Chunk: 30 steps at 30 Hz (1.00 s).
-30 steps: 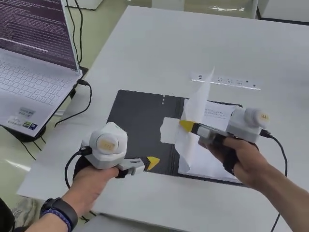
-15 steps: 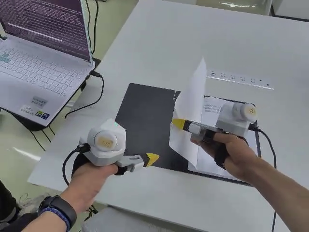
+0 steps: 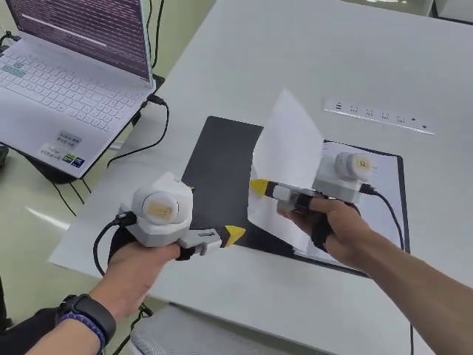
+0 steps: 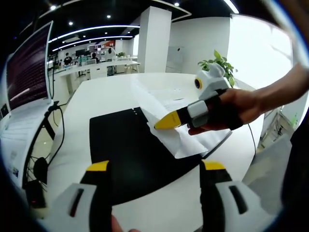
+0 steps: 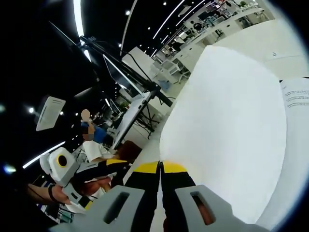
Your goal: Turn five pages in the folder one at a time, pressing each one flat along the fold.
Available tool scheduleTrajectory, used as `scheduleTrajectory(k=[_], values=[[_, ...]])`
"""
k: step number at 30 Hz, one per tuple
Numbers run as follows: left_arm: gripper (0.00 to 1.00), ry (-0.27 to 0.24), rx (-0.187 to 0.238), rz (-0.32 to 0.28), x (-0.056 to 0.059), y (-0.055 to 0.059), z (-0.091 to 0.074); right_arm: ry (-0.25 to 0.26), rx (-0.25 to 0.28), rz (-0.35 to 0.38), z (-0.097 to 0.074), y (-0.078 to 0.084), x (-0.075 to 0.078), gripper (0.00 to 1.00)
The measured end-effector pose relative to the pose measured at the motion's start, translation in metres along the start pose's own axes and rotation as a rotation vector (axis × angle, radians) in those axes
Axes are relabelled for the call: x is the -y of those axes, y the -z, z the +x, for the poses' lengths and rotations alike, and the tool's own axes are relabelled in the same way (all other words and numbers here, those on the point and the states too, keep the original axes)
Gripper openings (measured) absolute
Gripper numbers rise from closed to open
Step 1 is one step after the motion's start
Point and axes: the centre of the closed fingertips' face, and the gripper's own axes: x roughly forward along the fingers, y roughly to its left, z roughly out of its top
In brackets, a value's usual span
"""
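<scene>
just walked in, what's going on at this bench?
A person is paging through a black folder that lies open on the white table, using two handheld grippers. The right gripper is shut on a white page and holds it lifted and tilted above the folder, mid-turn. The left gripper is open at the folder's near edge, holding nothing. This page is not yet pressed flat.

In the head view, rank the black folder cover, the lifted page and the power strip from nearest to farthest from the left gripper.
1. Black folder cover, just ahead of the left gripper.
2. Lifted page, to the right, pinched by the right gripper.
3. Power strip, at the far side of the table.
</scene>
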Motion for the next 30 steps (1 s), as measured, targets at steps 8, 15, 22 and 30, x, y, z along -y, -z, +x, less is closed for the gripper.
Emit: scheduleTrajectory(k=[8, 15, 22, 30], values=[[0.74, -0.021, 0.000, -0.026, -0.009, 0.006, -0.006, 0.025, -0.057, 0.025, 0.019, 0.017, 0.011, 0.00], [0.74, -0.027, -0.016, -0.042, -0.009, 0.015, -0.008, 0.059, -0.088, 0.054, 0.035, 0.025, 0.040, 0.00], [0.74, -0.035, -0.021, -0.060, -0.009, 0.019, -0.010, 0.127, -0.120, 0.074, 0.048, 0.043, 0.067, 0.00], [0.74, -0.037, -0.033, -0.060, -0.008, 0.022, -0.008, 0.138, -0.126, 0.048, 0.050, 0.050, 0.076, 0.03]])
